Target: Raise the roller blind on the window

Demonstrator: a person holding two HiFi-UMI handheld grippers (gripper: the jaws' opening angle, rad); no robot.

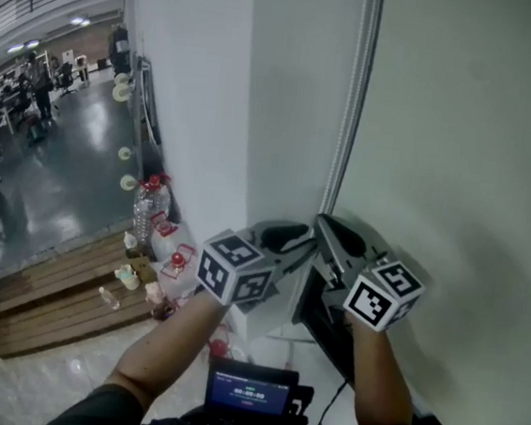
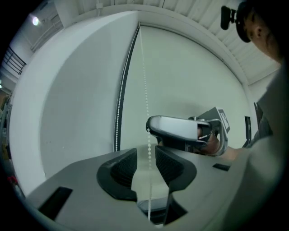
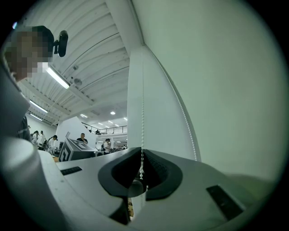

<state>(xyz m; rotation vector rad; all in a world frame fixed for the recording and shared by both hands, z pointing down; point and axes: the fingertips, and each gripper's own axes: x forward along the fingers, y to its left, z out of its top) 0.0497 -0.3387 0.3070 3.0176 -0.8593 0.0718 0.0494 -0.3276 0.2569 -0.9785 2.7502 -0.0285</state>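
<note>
One strand of the bead chain (image 2: 147, 103) hangs beside the roller blind's (image 1: 462, 133) left edge, passing untouched between the left hand-held gripper's (image 2: 145, 164) parted jaws, while the right hand-held gripper (image 3: 141, 170) pinches it, bare wall (image 1: 194, 86) alongside.

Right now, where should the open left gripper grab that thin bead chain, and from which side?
The hanging strand of the bead chain, approached level from the front: it runs vertically between the left gripper's fingers, so they should pinch across it from both sides.
</note>
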